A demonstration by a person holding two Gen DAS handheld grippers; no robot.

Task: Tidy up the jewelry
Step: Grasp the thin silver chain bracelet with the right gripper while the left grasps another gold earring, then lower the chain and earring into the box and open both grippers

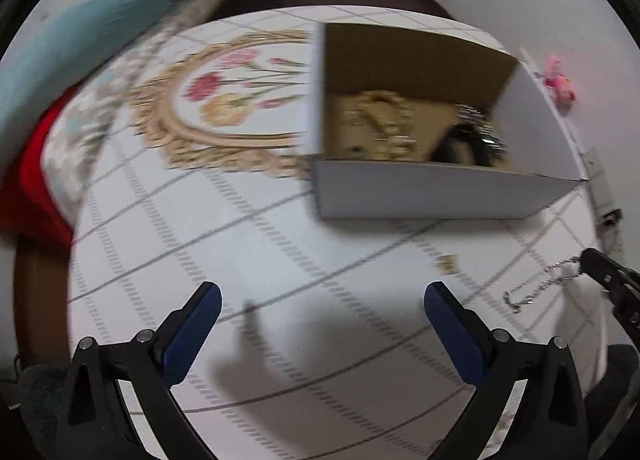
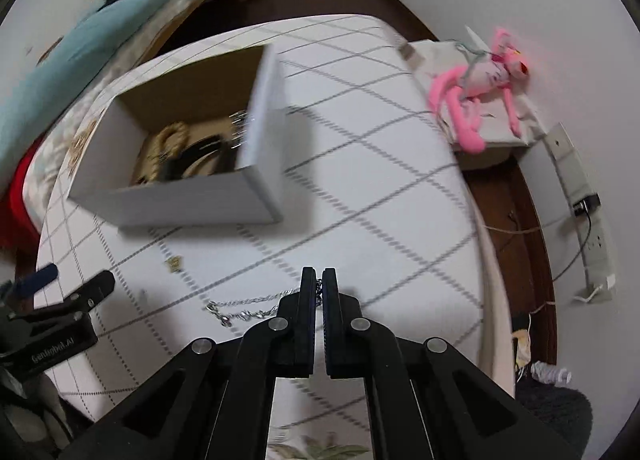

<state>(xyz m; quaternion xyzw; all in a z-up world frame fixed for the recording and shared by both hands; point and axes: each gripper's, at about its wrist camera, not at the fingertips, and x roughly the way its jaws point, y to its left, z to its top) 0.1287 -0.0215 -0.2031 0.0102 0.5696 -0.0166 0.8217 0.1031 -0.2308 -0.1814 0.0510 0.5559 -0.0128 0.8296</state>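
A bedroom, with a white checked cloth (image 2: 360, 187) spread over the bed as my work surface. My right gripper (image 2: 318, 280) is clamped on one end of a silver chain (image 2: 248, 306); the rest trails across the cloth, well short of the open box (image 2: 180, 199) that already holds other jewelry. My left gripper (image 1: 322, 300) hangs spread wide, empty. I judge the chain light, limp and slippery, likely to swing and snag, so pinching near an end suits it.

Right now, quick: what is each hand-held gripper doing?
Left hand-held gripper: open, holding nothing, above the bedspread.
Right hand-held gripper: shut on the silver chain, which trails out to its left.
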